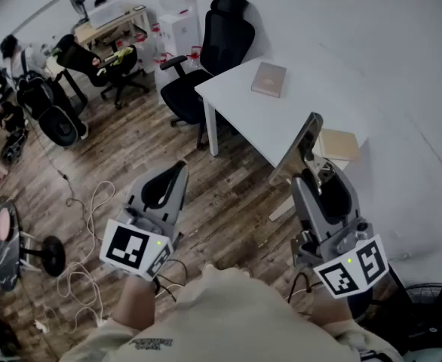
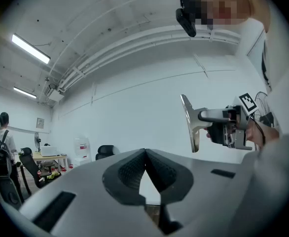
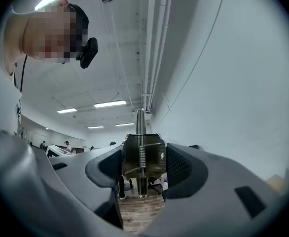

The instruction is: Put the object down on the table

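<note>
My right gripper (image 1: 317,173) is shut on a clipboard (image 1: 299,148), held up on edge above the near right end of the white table (image 1: 232,100). In the right gripper view the clipboard's metal clip and spring (image 3: 142,157) fill the gap between the two dark pads of my right gripper (image 3: 142,164). From the left gripper view the clipboard (image 2: 191,125) shows edge-on, off to the right in the air. My left gripper (image 1: 172,173) hangs over the wooden floor left of the table, its jaws shut with nothing between them; in its own view the left gripper (image 2: 144,154) has its pads meeting.
A brown book (image 1: 269,79) lies on the table's far part and a tan pad (image 1: 339,145) near the wall. A black office chair (image 1: 215,47) stands behind the table. Cables (image 1: 93,202) trail over the floor at left, beside a round-based stand (image 1: 51,253).
</note>
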Tool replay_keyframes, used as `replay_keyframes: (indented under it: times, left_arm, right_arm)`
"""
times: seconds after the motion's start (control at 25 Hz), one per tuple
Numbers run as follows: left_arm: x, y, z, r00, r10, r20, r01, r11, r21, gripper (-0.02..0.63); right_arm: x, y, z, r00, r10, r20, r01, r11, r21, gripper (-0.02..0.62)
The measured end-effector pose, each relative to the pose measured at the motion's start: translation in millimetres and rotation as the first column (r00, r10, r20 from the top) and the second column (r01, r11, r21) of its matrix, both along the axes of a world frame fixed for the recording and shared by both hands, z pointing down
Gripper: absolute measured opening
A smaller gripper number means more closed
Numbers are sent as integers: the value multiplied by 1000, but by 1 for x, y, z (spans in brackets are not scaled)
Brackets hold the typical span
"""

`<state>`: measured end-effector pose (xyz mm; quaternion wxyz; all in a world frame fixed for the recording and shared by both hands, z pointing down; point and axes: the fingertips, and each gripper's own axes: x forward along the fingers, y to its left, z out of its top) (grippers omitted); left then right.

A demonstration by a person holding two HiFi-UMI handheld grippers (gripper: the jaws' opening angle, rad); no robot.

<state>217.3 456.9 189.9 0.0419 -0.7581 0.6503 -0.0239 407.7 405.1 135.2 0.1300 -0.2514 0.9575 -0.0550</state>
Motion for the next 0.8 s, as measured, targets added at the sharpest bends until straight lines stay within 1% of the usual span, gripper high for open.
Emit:
replay_keyframes:
  times: [0.12, 0.24, 0.32, 0.44, 0.6, 0.8]
  left_arm:
    - [17, 4, 1, 1000, -2, 10, 2, 1000, -9, 21]
    - [31, 5, 2, 1000, -4, 6, 4, 1000, -14, 21]
    - [37, 8, -1, 1000, -20, -6, 20, 1000, 5, 21]
    - [47, 12, -7, 999, -45, -23, 46, 998, 44, 21]
    - [71, 12, 2, 999, -43, -24, 44, 999, 22, 21]
    - [97, 12, 17, 998, -64, -26, 64, 998, 4, 21]
  right_arm:
    - [18, 1, 3, 1000, -5, 27, 6, 1000, -28, 242]
    - [31, 0, 6, 1000, -7, 23, 8, 999, -32, 242]
    - [38, 1, 8, 999, -20, 26, 21, 999, -49, 242]
    - [50, 0, 15, 998, -44, 53, 49, 994, -101, 242]
    - [70, -2, 31, 998, -50, 45, 56, 988, -141, 242]
    - [93, -4, 51, 997, -68, 29, 72, 985, -158, 242]
